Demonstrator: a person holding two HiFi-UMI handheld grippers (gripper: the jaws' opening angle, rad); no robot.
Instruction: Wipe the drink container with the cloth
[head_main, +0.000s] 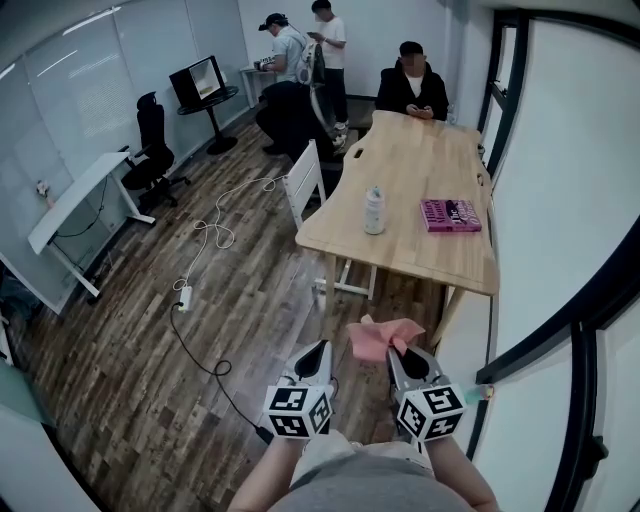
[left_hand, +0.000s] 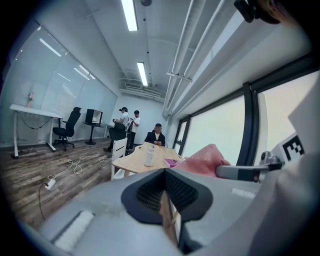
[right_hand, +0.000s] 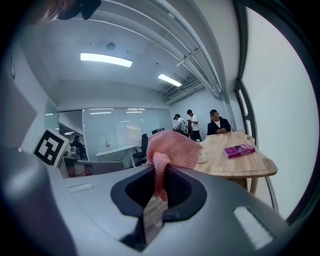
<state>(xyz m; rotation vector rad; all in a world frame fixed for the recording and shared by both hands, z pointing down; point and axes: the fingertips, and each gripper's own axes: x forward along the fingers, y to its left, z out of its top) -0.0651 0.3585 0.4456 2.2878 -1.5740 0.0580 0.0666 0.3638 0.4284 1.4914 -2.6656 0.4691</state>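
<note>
A pale drink container (head_main: 374, 211) with a dark cap stands upright near the front left corner of the wooden table (head_main: 420, 170); it also shows in the left gripper view as the drink container (left_hand: 149, 155). My right gripper (head_main: 399, 349) is shut on a pink cloth (head_main: 383, 337), which bunches above its jaws as the pink cloth (right_hand: 171, 148). My left gripper (head_main: 317, 352) hangs beside it, shut with nothing held. Both grippers are well short of the table, over the wooden floor.
A pink box (head_main: 451, 215) lies on the table right of the container. A white chair (head_main: 307, 180) stands at the table's left side. A person (head_main: 412, 83) sits at the far end; two others stand behind. Cables (head_main: 205, 235) trail on the floor.
</note>
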